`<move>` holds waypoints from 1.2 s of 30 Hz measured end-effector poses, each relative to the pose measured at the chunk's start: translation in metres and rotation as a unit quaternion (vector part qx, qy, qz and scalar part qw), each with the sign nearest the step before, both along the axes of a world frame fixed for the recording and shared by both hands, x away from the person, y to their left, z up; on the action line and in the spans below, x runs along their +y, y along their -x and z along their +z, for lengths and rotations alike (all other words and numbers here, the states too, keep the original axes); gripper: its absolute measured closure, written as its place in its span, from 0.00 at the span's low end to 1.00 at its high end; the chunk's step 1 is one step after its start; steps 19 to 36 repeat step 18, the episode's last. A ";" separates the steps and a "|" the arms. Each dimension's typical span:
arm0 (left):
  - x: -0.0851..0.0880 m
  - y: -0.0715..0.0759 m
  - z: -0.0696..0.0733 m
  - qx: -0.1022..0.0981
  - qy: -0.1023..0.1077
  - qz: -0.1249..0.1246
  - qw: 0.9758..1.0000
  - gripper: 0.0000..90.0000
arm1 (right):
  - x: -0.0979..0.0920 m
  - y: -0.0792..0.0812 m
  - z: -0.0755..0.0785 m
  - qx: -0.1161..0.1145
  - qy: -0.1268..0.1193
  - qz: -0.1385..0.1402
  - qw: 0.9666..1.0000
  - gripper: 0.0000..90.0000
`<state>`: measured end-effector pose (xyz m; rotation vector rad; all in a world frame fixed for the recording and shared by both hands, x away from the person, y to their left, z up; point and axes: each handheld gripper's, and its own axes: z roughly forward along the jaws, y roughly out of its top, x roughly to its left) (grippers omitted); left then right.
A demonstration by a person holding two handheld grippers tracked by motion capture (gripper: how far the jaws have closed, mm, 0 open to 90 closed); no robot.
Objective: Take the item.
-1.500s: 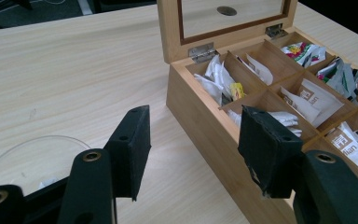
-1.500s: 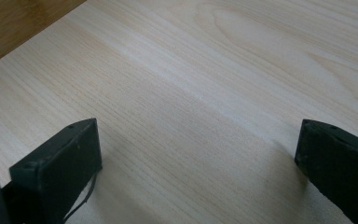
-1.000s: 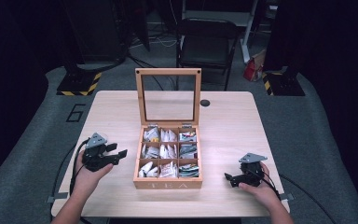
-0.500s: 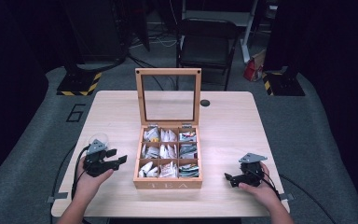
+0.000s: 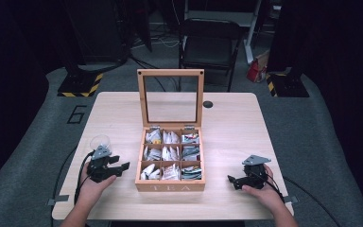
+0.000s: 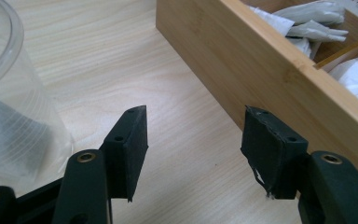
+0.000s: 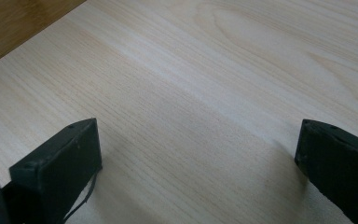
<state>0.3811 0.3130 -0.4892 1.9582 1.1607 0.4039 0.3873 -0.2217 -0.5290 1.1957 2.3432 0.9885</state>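
Jaws spread on both grippers, nothing pinched, clear plastic cup close by the left one.

Left gripper low over the table, jaws apart over bare wood, aimed between cup and box. Clear plastic cup just beside its left jaw, upright, something pale inside, left of the wooden tea box. Likely light, thin-walled, slick, easily crushed or tipped; best taken across the wall below the rim, with gentle pressure. Tea box open, lid upright, paper sachets in its compartments. Right gripper well apart, resting near the table's right front, jaws wide over bare wood.
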 end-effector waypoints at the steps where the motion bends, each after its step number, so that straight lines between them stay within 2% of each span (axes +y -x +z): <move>1: 0.001 -0.001 -0.001 0.006 0.001 0.000 1.000 0.45 | 0.000 0.000 0.000 0.000 0.000 0.000 1.000 0.00; 7: 0.004 -0.003 -0.006 0.016 -0.004 0.001 1.000 0.45 | 0.000 0.000 0.000 0.001 0.001 0.000 1.000 0.00; 14: 0.004 -0.003 -0.006 0.016 -0.006 0.002 1.000 0.45 | 0.000 0.000 0.000 -0.001 0.003 0.001 1.000 0.00; 17: 0.002 -0.002 -0.002 0.009 -0.004 0.002 1.000 0.45 | 0.000 0.000 0.000 -0.001 0.003 0.001 1.000 0.00; 36: 0.002 -0.002 -0.002 0.009 -0.004 0.002 1.000 0.46 | 0.000 0.000 0.000 -0.001 0.003 0.001 1.000 0.00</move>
